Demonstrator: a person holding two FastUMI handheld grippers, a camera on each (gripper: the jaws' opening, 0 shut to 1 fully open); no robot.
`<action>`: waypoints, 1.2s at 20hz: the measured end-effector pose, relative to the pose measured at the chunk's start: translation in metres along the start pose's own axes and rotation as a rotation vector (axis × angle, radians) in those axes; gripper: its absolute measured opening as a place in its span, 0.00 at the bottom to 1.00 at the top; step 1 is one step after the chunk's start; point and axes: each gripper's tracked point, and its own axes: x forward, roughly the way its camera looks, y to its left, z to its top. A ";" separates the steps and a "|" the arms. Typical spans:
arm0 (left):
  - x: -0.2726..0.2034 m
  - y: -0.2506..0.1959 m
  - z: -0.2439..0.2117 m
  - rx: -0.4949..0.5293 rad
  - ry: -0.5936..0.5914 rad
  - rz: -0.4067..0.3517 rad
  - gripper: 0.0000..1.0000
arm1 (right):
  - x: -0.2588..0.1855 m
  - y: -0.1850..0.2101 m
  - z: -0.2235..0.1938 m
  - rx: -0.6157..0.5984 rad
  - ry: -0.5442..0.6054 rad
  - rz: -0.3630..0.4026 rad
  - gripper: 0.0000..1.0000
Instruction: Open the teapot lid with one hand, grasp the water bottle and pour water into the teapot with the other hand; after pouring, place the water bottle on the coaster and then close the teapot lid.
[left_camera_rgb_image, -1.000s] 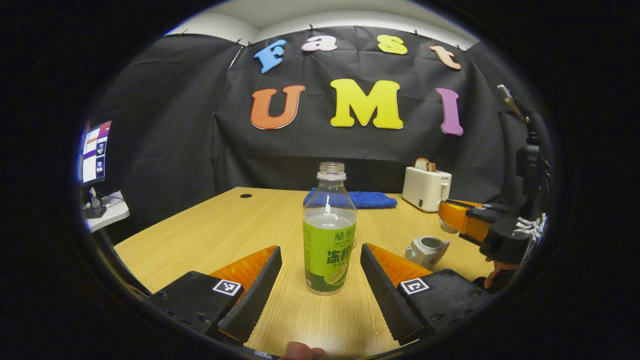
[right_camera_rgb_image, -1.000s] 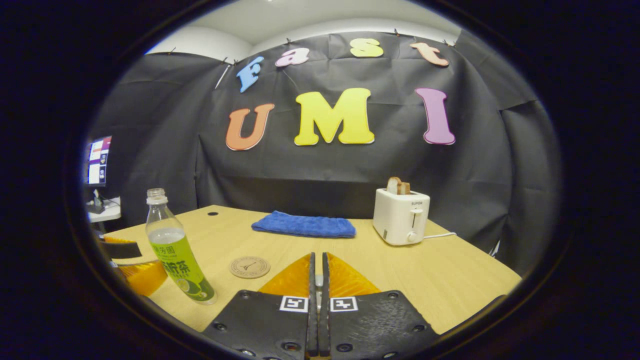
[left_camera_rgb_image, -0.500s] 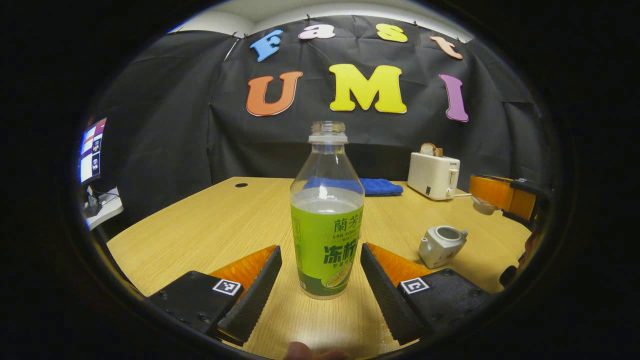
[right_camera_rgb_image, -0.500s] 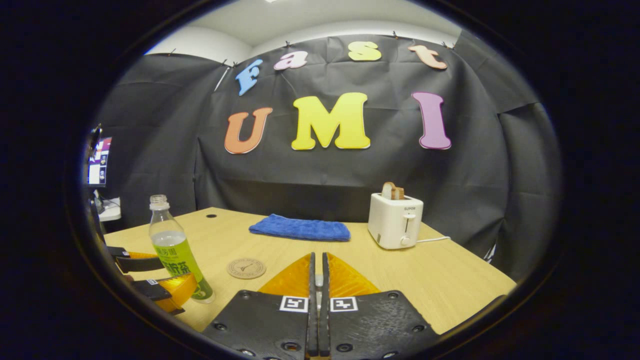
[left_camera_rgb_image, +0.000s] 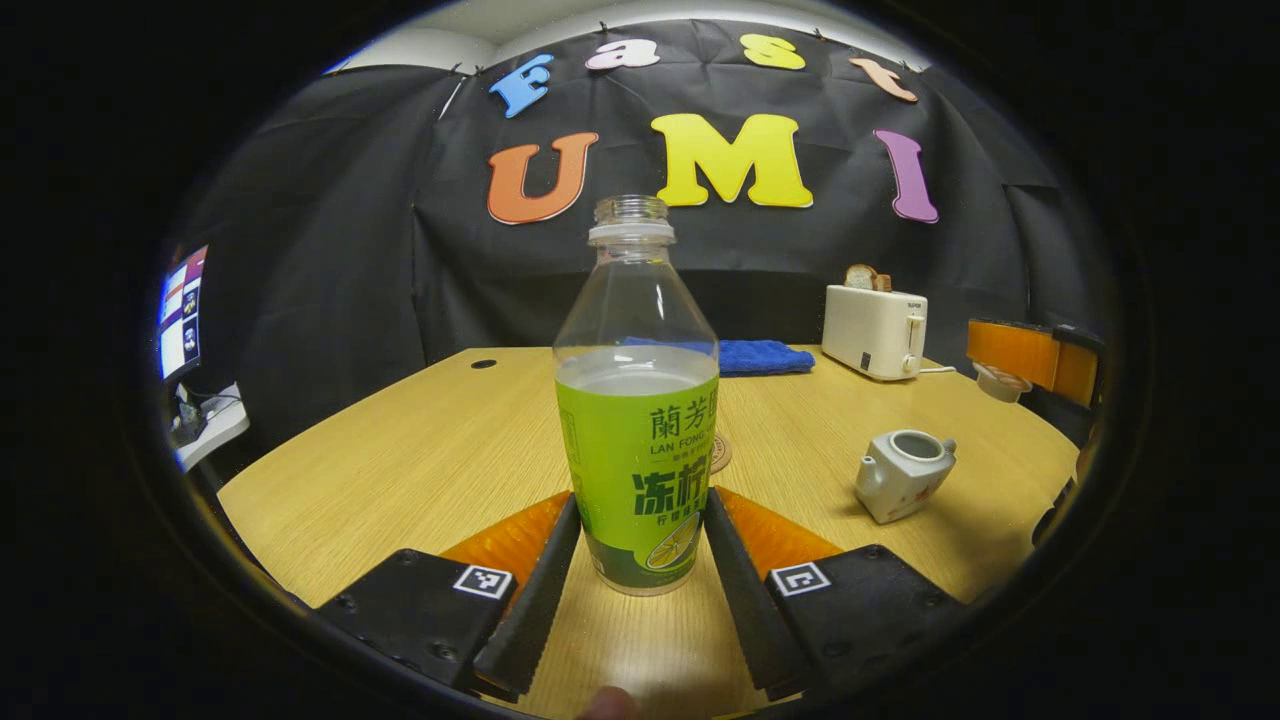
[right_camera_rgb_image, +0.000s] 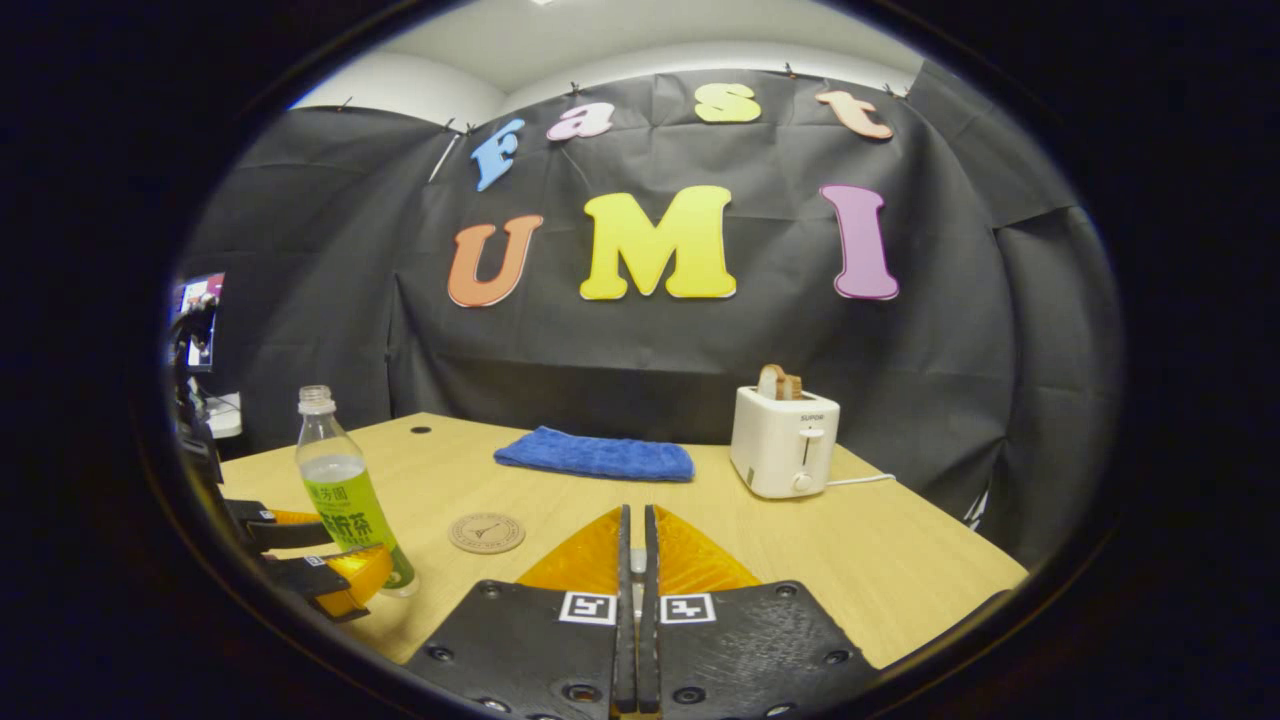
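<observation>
Left gripper view, left gripper (left_camera_rgb_image: 637, 560) narrowed on uncapped clear bottle with green label (left_camera_rgb_image: 637, 440), both fingers at its sides, lidless white ceramic teapot (left_camera_rgb_image: 903, 487) right of fingers on wooden table (left_camera_rgb_image: 400, 470); right gripper view, right gripper (right_camera_rgb_image: 635, 560) pinched on small teapot lid (right_camera_rgb_image: 636, 562), round cork coaster (right_camera_rgb_image: 486, 532) just left of fingertips, bare tabletop beyond.

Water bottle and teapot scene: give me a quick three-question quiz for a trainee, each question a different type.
1. True or false: the teapot has its lid on.
2. What stands between the left tongs? A. a mug B. water bottle C. a sponge
3. Fill in: the toaster has ____ sticking out of its top.

Key: 1 false, the right tongs hold the teapot lid. 2 B. 3 bread.
</observation>
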 end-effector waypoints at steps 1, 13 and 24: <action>0.001 0.004 0.001 0.018 0.013 0.017 0.77 | -0.001 -0.002 -0.001 0.002 0.000 0.001 0.01; -0.011 0.038 0.044 0.540 0.004 0.172 0.74 | -0.011 -0.044 -0.003 0.017 0.007 -0.003 0.01; -0.007 0.021 0.055 1.046 0.048 0.176 0.74 | -0.020 -0.070 -0.012 0.029 0.018 -0.005 0.01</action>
